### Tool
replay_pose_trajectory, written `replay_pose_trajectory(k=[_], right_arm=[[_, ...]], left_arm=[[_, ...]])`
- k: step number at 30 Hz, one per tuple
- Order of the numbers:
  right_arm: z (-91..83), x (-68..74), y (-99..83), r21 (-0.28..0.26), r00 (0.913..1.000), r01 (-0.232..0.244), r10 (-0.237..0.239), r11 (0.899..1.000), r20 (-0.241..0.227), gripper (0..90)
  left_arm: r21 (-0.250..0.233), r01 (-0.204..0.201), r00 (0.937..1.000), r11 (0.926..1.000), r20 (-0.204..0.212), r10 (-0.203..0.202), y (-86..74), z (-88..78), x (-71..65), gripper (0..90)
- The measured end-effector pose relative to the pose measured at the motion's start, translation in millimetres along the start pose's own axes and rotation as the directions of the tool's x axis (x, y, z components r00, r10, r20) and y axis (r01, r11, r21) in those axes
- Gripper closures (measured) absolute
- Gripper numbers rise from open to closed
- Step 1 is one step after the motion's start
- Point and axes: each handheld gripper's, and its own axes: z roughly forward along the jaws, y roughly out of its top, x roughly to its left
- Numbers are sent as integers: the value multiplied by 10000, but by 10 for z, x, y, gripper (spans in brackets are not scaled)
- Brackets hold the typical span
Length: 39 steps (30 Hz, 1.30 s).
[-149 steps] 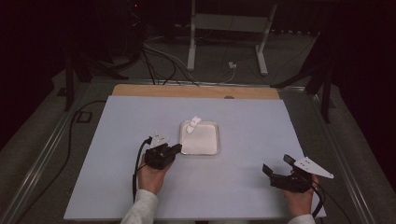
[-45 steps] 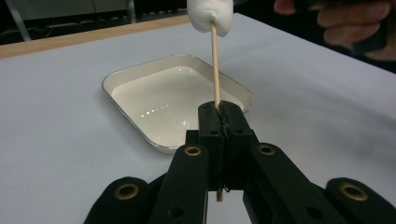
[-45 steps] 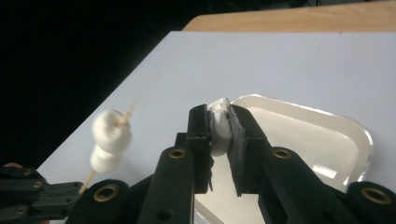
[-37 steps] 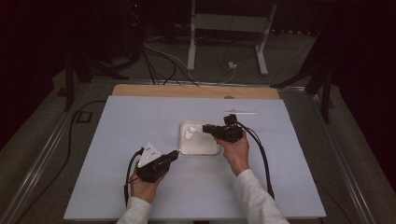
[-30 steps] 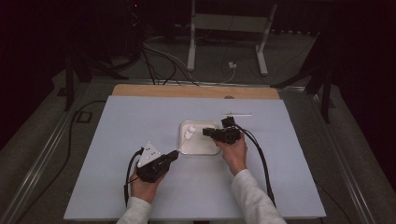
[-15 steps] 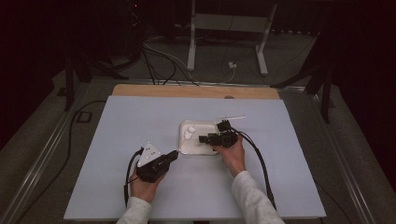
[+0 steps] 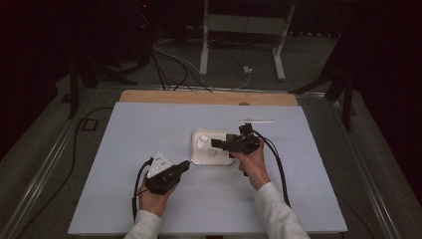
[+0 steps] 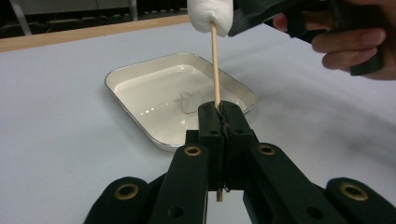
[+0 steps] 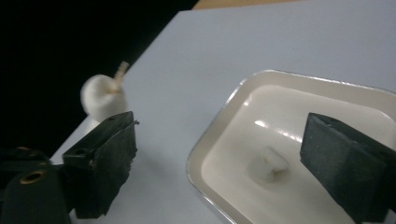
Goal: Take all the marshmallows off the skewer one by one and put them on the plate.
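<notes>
No writing or brand can be read anywhere. Left of the tray [image 7: 199,158], the left gripper [image 8: 219,116] has its black fingers [image 8: 209,126] clenched on a thin wooden skewer [image 8: 215,65], which stands nearly upright, its long axis rising from the fingers. A soft white marshmallow [image 8: 208,14], rounded and matte, sits speared on its top end. The tray is a glossy cream rectangle with rounded corners on the pale blue tabletop [image 7: 149,124]; another marshmallow [image 9: 267,167] lies inside it. Over the tray's right side, the right gripper [image 9: 219,163] has just been opening, its fingers released, nothing between them.
</notes>
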Motion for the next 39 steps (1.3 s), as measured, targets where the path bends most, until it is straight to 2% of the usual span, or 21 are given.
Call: replay_pose_trajectory(k=[7, 12, 21, 26, 32, 39], right_arm=[[-65, 59, 40, -302, 9977, -152, 132, 9994, -658, 71], [-59, 124, 62, -286, 9958, -48, 22, 9996, -910, 78], [-59, 218, 111, -513, 9902, -114, 42, 9986, -1393, 164], [-42, 239, 129, -537, 9885, -292, 208, 9981, -1498, 268], [18, 238, 108, -202, 9869, -360, 323, 9991, -1578, 384], [103, 243, 75, 184, 9828, -519, 543, 9985, -1764, 596]], left_arm=[[52, 0, 10000, 10000, 5, 0, -7, 10, 0, 900], [76, -16, 10000, 10000, 38, 16, -8, 20, -10, 900], [77, -50, 9999, 10000, 93, 50, -7, 25, -20, 900], [83, -99, 9999, 9999, 128, 98, -6, 33, -31, 900], [46, -93, 9998, 9999, 174, 92, -4, 33, -40, 900], [47, -130, 9997, 9999, 220, 129, -4, 37, -49, 900]])
